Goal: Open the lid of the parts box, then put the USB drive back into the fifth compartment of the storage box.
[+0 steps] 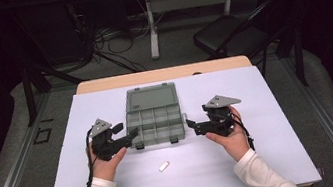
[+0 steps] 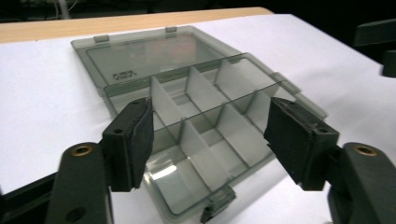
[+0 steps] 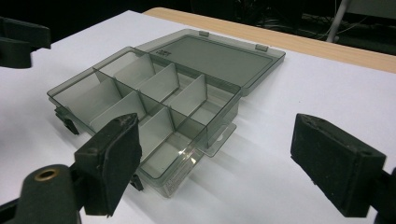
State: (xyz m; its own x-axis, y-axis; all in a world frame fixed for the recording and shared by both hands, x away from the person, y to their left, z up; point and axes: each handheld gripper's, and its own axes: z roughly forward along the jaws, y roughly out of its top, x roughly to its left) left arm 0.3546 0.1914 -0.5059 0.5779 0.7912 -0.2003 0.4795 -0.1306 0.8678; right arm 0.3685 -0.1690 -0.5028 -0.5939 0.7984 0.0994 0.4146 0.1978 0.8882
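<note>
Two grippers flank one smoky-grey compartment box (image 1: pixel 154 121), which lies flat on the white table cover (image 1: pixel 264 149) with its lid (image 1: pixel 151 97) thrown fully back on the far side. The left gripper (image 1: pixel 133 134) sits just beside the box's left end and the right gripper (image 1: pixel 191 125) just beside its right end, so the box's long axis runs straight from one pair of jaws to the other. Both pairs of jaws stand apart with nothing pinched: in the left gripper view the near corner of the tray shows between the black pads (image 2: pixel 140 140) without their pressing on it, and in the right gripper view the pads (image 3: pixel 119 163) hang clear of the tray's corner. The left jaws look the closer of the two to the plastic. The dividers (image 2: pixel 201 121) split the tray into empty-looking cells. A small white piece (image 1: pixel 164 166), perhaps a clip or tab, too small to tell, lies nearer the person than both grippers, about midway between the hands and well clear of the box. Nothing stands between either gripper and the box; the front latches (image 2: pixel 217 205) are the only projections on the near wall.
</note>
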